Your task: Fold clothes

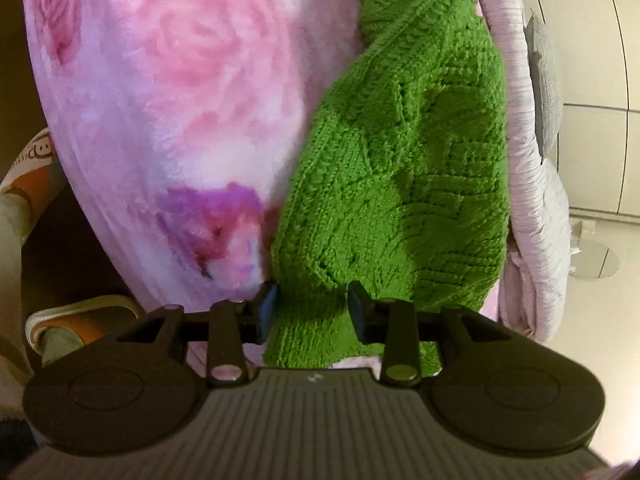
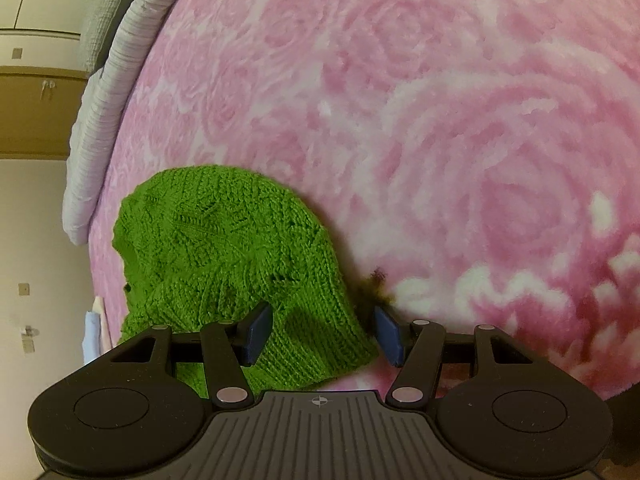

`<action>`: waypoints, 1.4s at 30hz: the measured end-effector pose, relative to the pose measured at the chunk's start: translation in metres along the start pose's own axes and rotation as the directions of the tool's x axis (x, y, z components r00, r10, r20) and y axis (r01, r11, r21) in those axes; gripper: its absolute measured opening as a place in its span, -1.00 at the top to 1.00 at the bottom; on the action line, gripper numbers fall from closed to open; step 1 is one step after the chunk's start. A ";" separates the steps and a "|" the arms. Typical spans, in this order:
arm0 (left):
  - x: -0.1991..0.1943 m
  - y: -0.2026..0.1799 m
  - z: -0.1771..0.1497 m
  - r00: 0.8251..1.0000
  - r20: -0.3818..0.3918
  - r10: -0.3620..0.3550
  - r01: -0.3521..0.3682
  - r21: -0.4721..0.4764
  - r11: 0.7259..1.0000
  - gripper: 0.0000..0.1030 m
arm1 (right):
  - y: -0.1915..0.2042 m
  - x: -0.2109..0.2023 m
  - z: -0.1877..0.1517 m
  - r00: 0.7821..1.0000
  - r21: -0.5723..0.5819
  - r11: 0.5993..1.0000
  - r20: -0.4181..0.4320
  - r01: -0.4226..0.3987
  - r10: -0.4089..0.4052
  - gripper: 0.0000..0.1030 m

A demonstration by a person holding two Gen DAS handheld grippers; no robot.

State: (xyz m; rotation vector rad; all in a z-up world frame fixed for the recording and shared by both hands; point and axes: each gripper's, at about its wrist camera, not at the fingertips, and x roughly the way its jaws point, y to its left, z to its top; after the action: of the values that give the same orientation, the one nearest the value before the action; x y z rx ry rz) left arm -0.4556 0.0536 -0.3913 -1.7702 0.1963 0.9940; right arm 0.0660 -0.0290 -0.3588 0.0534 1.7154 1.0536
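Knit [image 1: 400, 168], green and bunched, lies on the rose blanket [image 1: 180, 80] by its ruffled edge. Left gripper [image 1: 312, 308] and right gripper [image 2: 316, 336] straddle its near hem, jaws apart, nothing clamped. Loose stitches could snag and stretch.

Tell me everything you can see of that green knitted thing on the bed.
The green knitted garment is chunky bright-green yarn with ribbed and zigzag stitch patterns. It lies crumpled and partly folded on the pink rose-patterned blanket, near its ruffled edge. One end sits between the left gripper fingers, another between the open right gripper fingers.
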 end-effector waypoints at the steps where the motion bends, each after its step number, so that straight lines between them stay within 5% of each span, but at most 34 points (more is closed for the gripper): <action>1: 0.000 0.000 0.000 1.000 0.003 0.001 -0.001 0.003 1.000 0.36 | 0.000 0.000 0.000 1.000 0.001 1.000 0.000 -0.001 0.001 -0.15; 6: 0.009 0.000 -0.004 1.000 0.015 -0.025 0.025 -0.023 0.999 0.34 | -0.002 0.005 0.001 0.999 0.025 0.999 0.017 -0.042 0.042 -0.15; 9: 0.017 -0.011 0.002 0.999 -0.014 -0.048 0.049 0.037 0.998 0.76 | 0.000 0.013 0.002 0.997 0.062 0.995 0.005 -0.083 0.083 -0.12; 10: 0.018 -0.017 0.003 0.999 -0.022 -0.044 0.045 0.059 0.997 0.77 | 0.002 0.017 0.002 0.996 0.070 0.994 -0.013 -0.086 0.088 0.43; 11: 0.014 -0.022 0.004 0.999 -0.022 -0.044 0.046 0.081 0.996 0.78 | 0.005 0.020 0.002 0.996 0.074 0.994 -0.032 -0.082 0.085 0.72; 15: -0.018 -0.049 0.014 0.998 -0.015 -0.068 0.070 0.161 0.984 0.81 | 0.024 0.005 -0.001 0.994 0.042 0.996 -0.073 -0.079 0.082 0.78; 18: -0.068 -0.080 0.026 0.994 0.007 -0.108 0.103 0.247 0.963 0.82 | 0.046 -0.029 -0.002 0.983 0.040 0.985 -0.057 -0.170 0.172 0.80; 21: -0.124 -0.132 0.038 0.980 0.061 -0.191 0.157 0.363 0.919 0.82 | 0.081 -0.070 -0.002 0.952 -0.003 0.953 -0.033 -0.304 0.304 0.81; 24: -0.174 -0.195 0.047 0.949 0.114 -0.295 0.203 0.496 0.844 0.83 | 0.134 -0.107 -0.004 0.902 -0.096 0.897 -0.034 -0.431 0.430 0.83; 28: -0.231 -0.267 0.060 0.888 0.135 -0.439 0.268 0.625 0.733 0.83 | 0.210 -0.148 -0.007 0.812 -0.234 0.789 -0.009 -0.568 0.583 0.83; 31: -0.265 -0.306 0.069 0.834 0.126 -0.538 0.314 0.692 0.650 0.83 | 0.258 -0.179 -0.008 0.723 -0.315 0.695 0.042 -0.646 0.690 0.83; 33: -0.279 -0.325 0.079 0.796 0.111 -0.595 0.357 0.708 0.609 0.83 | 0.284 -0.194 -0.010 0.666 -0.355 0.646 0.082 -0.676 0.742 0.83; 36: -0.283 -0.342 0.104 0.759 0.071 -0.647 0.424 0.700 0.575 0.83 | 0.321 -0.199 -0.008 0.625 -0.391 0.626 0.150 -0.674 0.766 0.83; 38: -0.269 -0.354 0.129 0.772 0.046 -0.634 0.431 0.696 0.575 0.83 | 0.341 -0.190 -0.004 0.637 -0.377 0.662 0.207 -0.648 0.742 0.83; 42: -0.217 -0.384 0.190 0.823 0.025 -0.568 0.409 0.667 0.623 0.83 | 0.380 -0.157 0.018 0.671 -0.330 0.740 0.315 -0.586 0.671 0.83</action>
State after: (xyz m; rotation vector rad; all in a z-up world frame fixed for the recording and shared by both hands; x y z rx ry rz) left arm -0.4822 0.3143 0.0117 -0.9668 -0.1063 0.6061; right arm -0.0198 0.1340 0.0095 0.7513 1.1878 1.5921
